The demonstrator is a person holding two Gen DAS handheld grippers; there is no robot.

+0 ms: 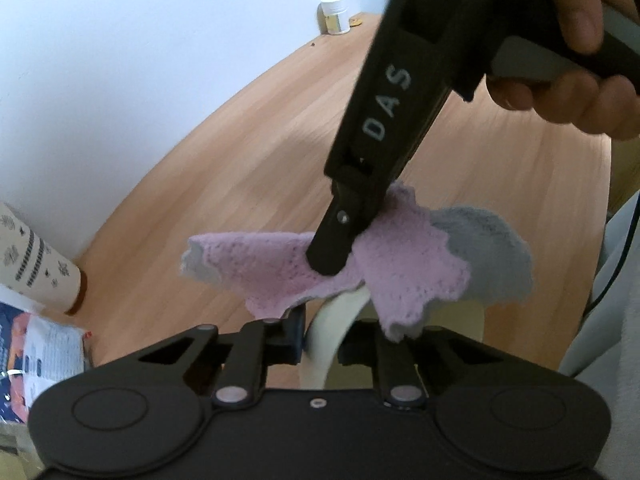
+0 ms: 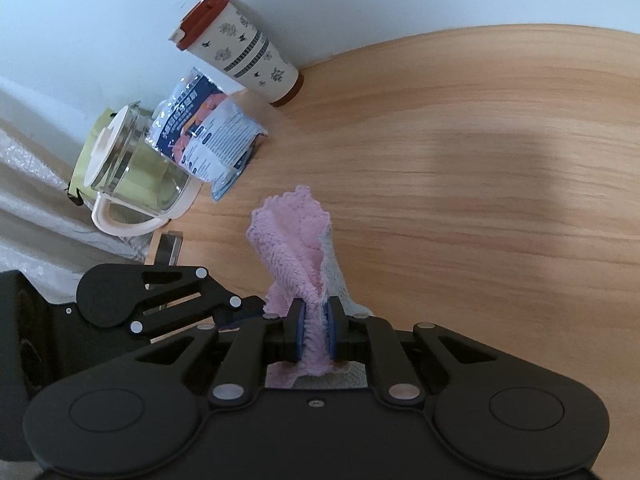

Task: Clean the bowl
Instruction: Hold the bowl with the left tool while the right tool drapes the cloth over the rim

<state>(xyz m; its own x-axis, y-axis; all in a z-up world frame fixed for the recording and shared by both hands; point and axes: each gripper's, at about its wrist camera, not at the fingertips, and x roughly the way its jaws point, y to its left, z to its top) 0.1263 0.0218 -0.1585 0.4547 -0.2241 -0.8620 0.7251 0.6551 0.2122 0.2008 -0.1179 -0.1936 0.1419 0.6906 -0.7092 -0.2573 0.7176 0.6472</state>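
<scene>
Jaws of the right gripper (image 2: pixel 314 334) clamp the pink cloth (image 2: pixel 296 248); left gripper (image 1: pixel 320 340) pinches the bowl (image 1: pixel 328 344) rim (cream-coloured) above the counter (image 2: pixel 480 160).

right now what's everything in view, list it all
fluffy pink and grey cloth: one, clamped in right claw, draped over bowl
cream ceramic bowl: one, rim in left claw
patterned cream travel cup with red lid: one, by wall
blue and white packet: one, beside cup
glass jug with cream lid: one, table edge
small white-capped jar: one, far corner
wooden table: one
left claw: shut on bowl
right claw: shut on cloth
hand: one, holding right claw
</scene>
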